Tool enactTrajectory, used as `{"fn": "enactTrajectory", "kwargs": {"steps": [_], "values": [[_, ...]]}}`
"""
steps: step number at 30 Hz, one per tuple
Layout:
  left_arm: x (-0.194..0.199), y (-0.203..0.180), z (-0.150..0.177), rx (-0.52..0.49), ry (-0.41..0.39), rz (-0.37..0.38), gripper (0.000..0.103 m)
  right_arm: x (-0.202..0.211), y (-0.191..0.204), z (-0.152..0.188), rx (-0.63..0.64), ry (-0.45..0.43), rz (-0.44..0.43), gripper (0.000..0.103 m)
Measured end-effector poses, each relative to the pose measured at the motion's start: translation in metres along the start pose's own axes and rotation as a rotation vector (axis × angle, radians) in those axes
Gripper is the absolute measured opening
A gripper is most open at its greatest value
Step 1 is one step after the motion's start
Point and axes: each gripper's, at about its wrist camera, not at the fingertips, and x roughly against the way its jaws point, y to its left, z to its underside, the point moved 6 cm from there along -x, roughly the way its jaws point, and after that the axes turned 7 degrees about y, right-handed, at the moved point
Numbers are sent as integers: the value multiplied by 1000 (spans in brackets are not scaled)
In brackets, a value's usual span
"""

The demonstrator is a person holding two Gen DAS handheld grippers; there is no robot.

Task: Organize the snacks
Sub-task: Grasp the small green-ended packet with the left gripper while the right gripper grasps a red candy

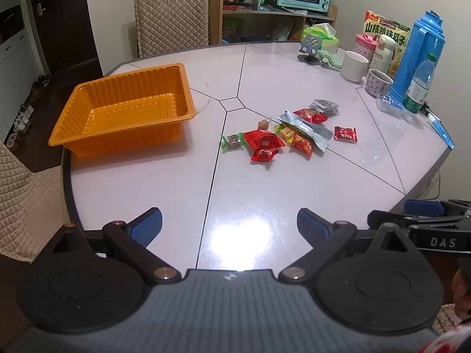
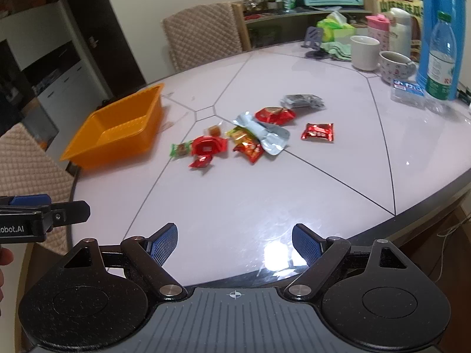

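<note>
The snacks lie in one loose heap near the middle of my table, and I count roughly ten: about five red packets, one silver pouch, one green-wrapped sweet, one yellow-green one, one small brown one and a dark packet at the back, though overlaps make the tally unsure. One red packet sits apart on the right. One orange tray stands well to the left, nothing in it. My left claw and my right claw both hover spread wide at the near edge, gripping nothing. Far right: two mugs, one blue flask, one water bottle.
</note>
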Motion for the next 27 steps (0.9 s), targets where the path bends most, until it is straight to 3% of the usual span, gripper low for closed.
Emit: {"fn": "enactTrajectory", "kwargs": {"steps": [7,12,15,18,27], "values": [[-36,1,-20,-44,1,8,88,-21,-2,-14,2,-42,-11,85],[-60,4,-35,-67,4,21,85,-46,9,-32,57,-59,-29,84],[-75,7,-44,-86,12,29,78,-62,16,-45,94,-69,-43,84],[-89,11,-52,-95,23,37,77,-80,25,-56,137,-66,-60,70],[-123,26,-66,-117,56,59,71,-133,46,-83,257,-17,-87,49]]}}
